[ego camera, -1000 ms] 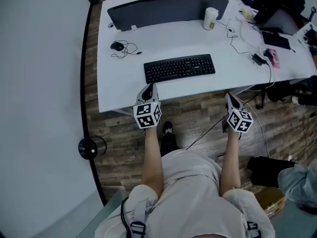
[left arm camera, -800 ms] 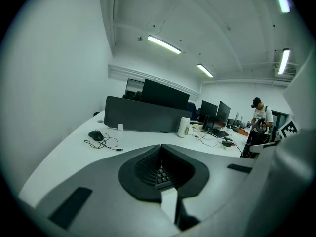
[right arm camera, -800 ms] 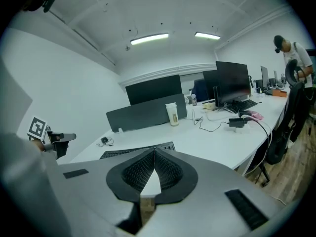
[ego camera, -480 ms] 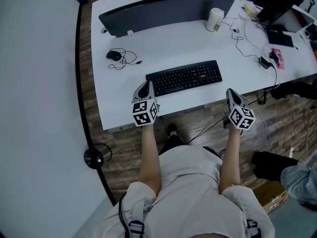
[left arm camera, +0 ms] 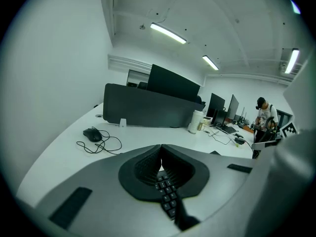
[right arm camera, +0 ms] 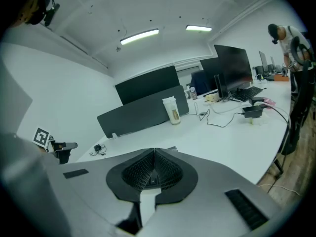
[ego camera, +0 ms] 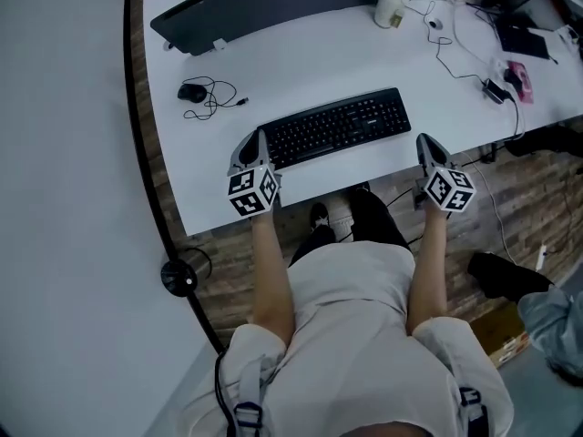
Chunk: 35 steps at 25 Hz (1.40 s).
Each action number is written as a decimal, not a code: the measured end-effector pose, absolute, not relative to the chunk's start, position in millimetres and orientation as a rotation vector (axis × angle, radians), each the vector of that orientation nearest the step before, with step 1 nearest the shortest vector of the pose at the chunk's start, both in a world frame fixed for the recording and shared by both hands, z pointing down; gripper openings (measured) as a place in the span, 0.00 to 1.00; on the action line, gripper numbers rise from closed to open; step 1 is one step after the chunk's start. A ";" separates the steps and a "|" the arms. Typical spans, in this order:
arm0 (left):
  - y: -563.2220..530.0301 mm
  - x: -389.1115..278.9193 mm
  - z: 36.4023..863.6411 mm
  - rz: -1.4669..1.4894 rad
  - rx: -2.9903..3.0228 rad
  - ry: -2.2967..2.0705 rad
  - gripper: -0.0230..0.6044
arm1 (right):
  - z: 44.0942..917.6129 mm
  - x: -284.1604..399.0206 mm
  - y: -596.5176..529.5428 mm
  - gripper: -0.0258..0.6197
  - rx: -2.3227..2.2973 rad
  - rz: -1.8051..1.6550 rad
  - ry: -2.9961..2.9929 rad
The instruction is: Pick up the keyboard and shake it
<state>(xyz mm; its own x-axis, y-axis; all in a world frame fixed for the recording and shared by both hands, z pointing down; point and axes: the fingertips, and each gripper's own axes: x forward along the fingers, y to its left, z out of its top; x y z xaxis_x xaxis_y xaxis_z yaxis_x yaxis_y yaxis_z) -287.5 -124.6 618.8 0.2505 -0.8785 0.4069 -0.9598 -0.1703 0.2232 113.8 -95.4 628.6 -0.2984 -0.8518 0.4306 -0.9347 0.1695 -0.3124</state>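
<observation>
Flanked by the left gripper point(ego camera: 254, 140) and right gripper point(ego camera: 425, 142), both closed tight on nothing, the keyboard point(ego camera: 335, 127) could be shoved rather than gripped unless the jaws are parted.

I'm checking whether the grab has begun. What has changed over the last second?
Both grippers moved forward toward the keyboard: the left gripper is now by its left end, the right gripper near its right end at the desk edge. Nothing was taken hold of; both remain shut and empty. The keyboard, mouse and cup lie on the desk as before.
</observation>
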 end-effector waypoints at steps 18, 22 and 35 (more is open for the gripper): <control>-111.0 -281.8 645.7 0.376 1.827 -1.785 0.06 | 686.6 131.1 -193.3 0.10 1.135 0.953 -2.475; -84.2 -281.9 681.0 0.446 1.785 -1.701 0.06 | 712.0 144.0 -187.7 0.10 1.052 1.029 -2.442; -90.7 -309.2 740.9 0.267 1.641 -1.535 0.35 | 746.9 141.5 -207.4 0.25 0.925 1.230 -2.363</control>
<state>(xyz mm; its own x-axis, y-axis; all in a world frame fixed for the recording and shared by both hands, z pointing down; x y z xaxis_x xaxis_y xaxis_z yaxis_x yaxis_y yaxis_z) -309.2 -90.7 740.9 0.2232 -0.7150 0.6625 -0.8969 0.1156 0.4270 141.5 -207.4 746.9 -0.7390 -0.3977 0.5438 -0.6736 0.4193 -0.6087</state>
